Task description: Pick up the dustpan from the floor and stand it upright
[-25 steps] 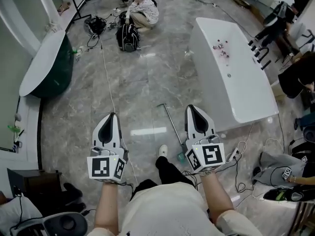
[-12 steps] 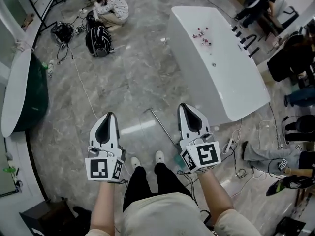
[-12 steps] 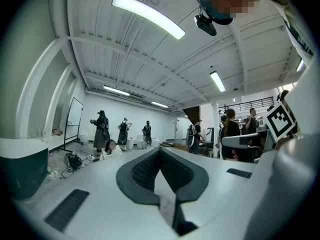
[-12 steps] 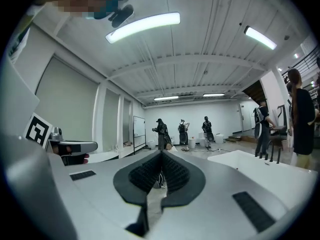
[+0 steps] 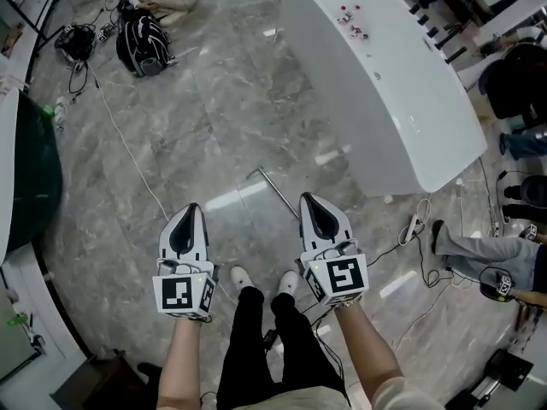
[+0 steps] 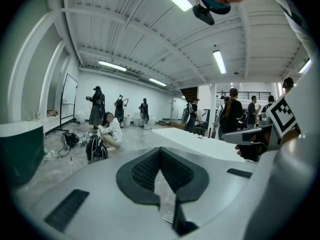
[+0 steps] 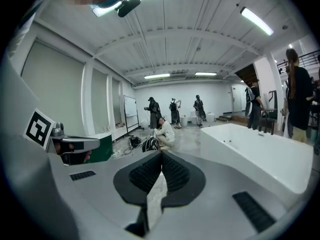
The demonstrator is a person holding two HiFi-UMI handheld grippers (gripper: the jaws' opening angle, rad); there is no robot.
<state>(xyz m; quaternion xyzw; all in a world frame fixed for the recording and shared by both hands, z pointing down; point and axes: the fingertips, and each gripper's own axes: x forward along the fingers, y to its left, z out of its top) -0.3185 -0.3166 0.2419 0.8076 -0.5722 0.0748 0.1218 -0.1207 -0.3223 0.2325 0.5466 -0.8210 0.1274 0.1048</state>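
With left gripper [image 5: 191, 210] and right gripper [image 5: 308, 202] both closed and empty, the dustpan [image 5: 275, 189] looks light, its thin, stiff handle the likeliest place to pinch.

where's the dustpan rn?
Head view, centre: its thin grey metal handle lies on the marble floor, running behind the right tool, left of the long white bathtub; the pan is hidden.

The grey marble floor [image 5: 231, 101] is polished and shows pale glare. A long white bathtub [image 5: 385, 84] stands on it at the right and a dark green tub [image 5: 26, 178] at the left edge. A black backpack [image 5: 144, 41] sits near the top, with a white cable [image 5: 128, 152] trailing down from that area. The thin dustpan handle [image 5: 275, 190] lies flat near the middle. A white power strip [image 5: 416, 226] lies just below the bathtub.
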